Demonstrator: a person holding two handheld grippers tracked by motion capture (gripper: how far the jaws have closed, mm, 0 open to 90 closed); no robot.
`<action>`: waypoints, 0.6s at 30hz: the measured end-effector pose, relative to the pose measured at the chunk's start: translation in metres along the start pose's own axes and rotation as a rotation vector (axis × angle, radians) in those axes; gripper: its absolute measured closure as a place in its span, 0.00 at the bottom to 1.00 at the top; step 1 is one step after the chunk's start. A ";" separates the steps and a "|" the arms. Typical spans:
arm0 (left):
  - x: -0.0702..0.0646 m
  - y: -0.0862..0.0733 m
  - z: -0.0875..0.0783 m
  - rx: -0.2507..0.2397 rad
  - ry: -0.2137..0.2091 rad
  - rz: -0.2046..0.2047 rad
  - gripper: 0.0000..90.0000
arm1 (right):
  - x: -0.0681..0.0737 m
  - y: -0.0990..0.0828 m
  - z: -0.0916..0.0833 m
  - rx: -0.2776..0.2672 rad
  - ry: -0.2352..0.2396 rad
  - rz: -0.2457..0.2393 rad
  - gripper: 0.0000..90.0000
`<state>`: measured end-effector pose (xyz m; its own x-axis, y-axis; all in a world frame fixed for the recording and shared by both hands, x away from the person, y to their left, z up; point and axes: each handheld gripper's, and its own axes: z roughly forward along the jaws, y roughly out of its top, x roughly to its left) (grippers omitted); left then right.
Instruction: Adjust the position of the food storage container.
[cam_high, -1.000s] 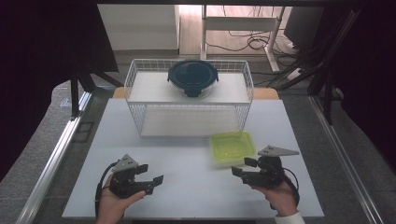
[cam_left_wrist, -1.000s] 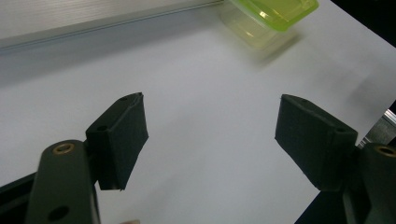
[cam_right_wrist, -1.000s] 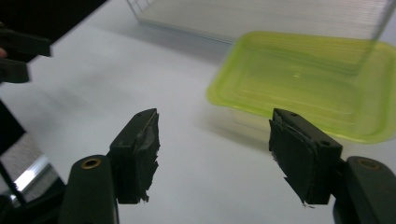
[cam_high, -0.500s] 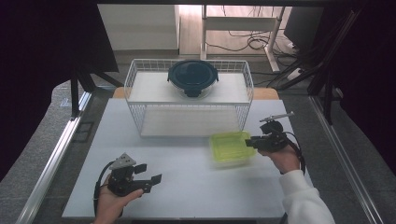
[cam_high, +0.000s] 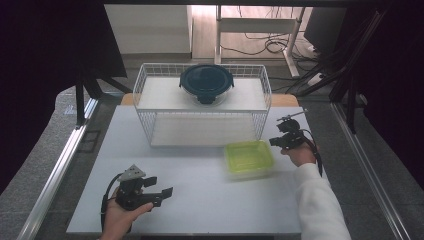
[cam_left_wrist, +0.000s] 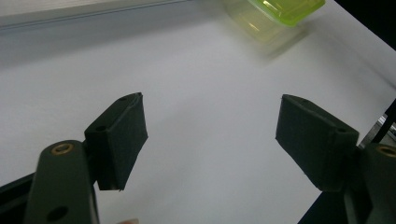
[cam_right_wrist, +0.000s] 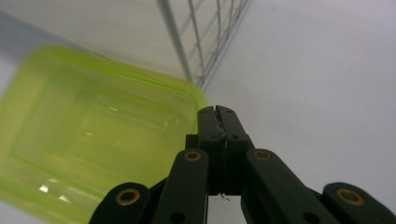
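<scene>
The translucent lime-green rectangular plastic container (cam_high: 249, 158) sits on the white matte tabletop (cam_high: 200, 195), just in front of the white wire basket rack (cam_high: 202, 107) and toward its right end. It has rounded corners, a raised rim and smooth, glossy walls that catch the light, so we judge it light and slippery.

Our right gripper (cam_high: 280, 141) sits just beside the container's right edge; its jaws have just been closing and now stand pressed together with nothing between them, as the right gripper view (cam_right_wrist: 217, 114) shows, tips level with the container's corner. We judge the main risk here to be a nudge: shut jaws coming in sideways would push the light box across the smooth table, or drive it against the rack's thin wire wall, rather than catch it. If we mean to take the rim, the jaws must first spread, and a thin glossy lip could slip from the pads or tip the box.

Our left gripper (cam_high: 162, 192) rests near the table's front left, well apart from the container, its blocky black pads (cam_left_wrist: 122, 135) spread wide over bare table.

On the rack's top shelf sits a round dark-blue lidded container (cam_high: 206, 83), clear of our hands.
</scene>
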<state>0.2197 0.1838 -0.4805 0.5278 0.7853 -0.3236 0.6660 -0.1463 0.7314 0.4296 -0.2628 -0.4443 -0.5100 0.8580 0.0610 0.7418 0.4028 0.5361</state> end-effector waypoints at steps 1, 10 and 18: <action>0.000 -0.001 0.001 0.001 -0.009 -0.003 0.26 | -0.001 0.001 0.003 0.009 -0.011 -0.005 0.98; 0.003 -0.003 0.003 0.007 -0.008 0.000 0.25 | -0.008 -0.004 0.022 0.065 -0.026 -0.036 0.98; -0.004 -0.003 0.006 0.017 0.003 0.024 0.25 | 0.000 -0.014 0.022 0.042 0.006 -0.059 0.98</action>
<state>0.2188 0.1777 -0.4856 0.5424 0.7830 -0.3045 0.6619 -0.1751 0.7288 0.4282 -0.2612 -0.4705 -0.5558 0.8305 0.0353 0.7280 0.4659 0.5029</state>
